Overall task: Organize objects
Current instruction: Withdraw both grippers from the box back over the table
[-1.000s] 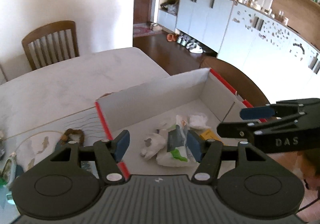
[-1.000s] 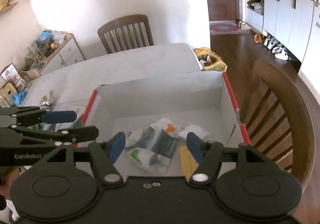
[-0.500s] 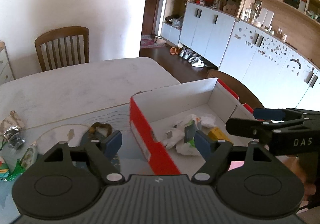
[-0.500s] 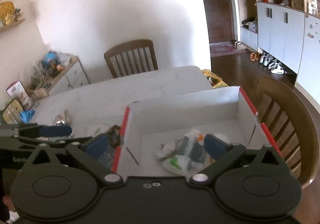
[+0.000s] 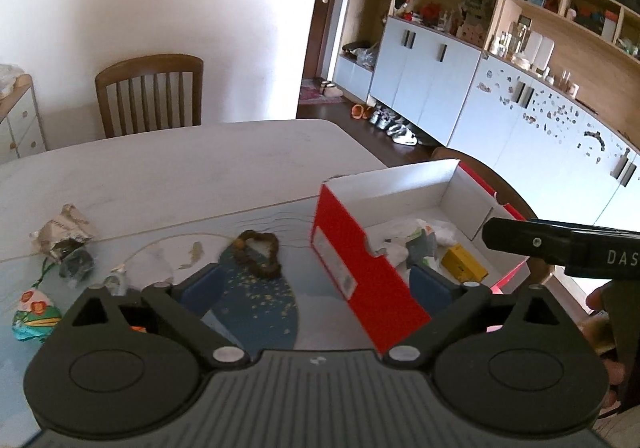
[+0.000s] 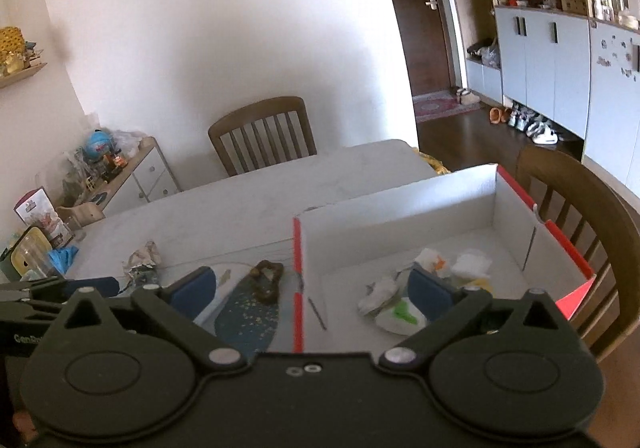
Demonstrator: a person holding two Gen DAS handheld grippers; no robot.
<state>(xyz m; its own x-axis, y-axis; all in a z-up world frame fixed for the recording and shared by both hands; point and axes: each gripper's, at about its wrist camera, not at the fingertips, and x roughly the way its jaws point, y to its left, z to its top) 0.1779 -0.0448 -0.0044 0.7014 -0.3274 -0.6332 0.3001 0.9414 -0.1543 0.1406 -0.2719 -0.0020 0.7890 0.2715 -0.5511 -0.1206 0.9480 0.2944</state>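
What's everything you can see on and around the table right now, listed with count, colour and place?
Cardboard box: one, red outside, white inside, open, on table's right part.
Wrappers and tissues: several, mostly white, inside box.
Yellow packet: one, inside box.
Brown ring-shaped item: one, on mat left of box.
Crumpled silver wrapper: one, on table's left.
Green-orange packet: one, far left.
Table: one, white.
Chairs: two, brown wood, far side and right.
Left gripper: black, blue pads, jaws opening, nothing between the pads.
Right gripper: same colours, open, empty.
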